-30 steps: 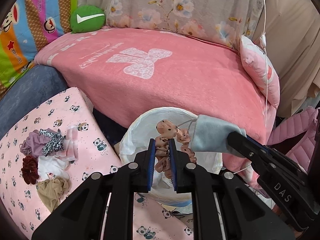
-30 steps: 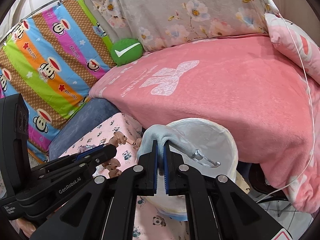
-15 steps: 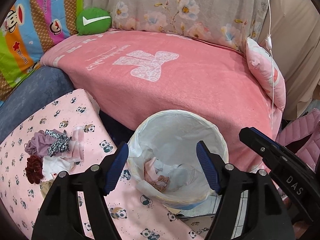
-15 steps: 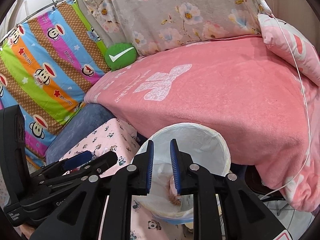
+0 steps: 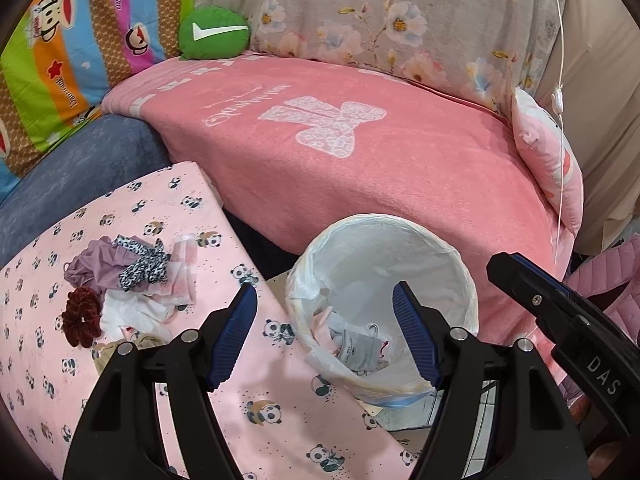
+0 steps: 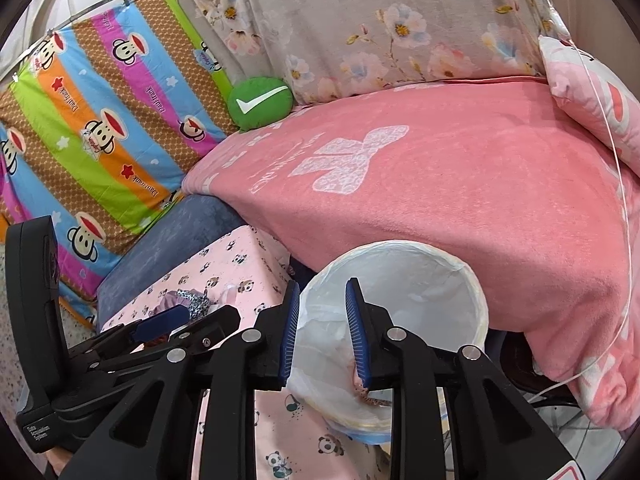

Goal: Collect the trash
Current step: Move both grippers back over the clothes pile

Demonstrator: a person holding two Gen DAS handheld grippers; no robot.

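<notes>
A round bin with a white liner [image 5: 440, 248] stands between the panda-print table and the pink bed; it also shows in the right wrist view [image 6: 460, 280]. Dropped items, a grey cloth and pink bits [image 5: 356, 344], lie at its bottom. My left gripper [image 5: 325, 332] is wide open and empty above the bin's near rim. My right gripper [image 6: 322, 328] is open and empty over the bin; its black body shows at the right of the left wrist view [image 5: 560, 320]. A pile of trash [image 5: 132, 280] lies on the table: purple cloth, leopard scrunchie, dark red scrunchie [image 5: 82, 316], white tissue.
The panda-print table [image 5: 280, 420] fills the lower left. The pink bed [image 5: 360, 152] lies behind the bin, with a pink pillow [image 5: 552, 160] at right and a green cushion [image 5: 214, 32] at the back. A white cord [image 5: 560, 92] hangs at right.
Both grippers opened and let go: the pink scrunchie string and the grey cloth fell into the bin. Both grippers have since drawn back a little and opened wider.
</notes>
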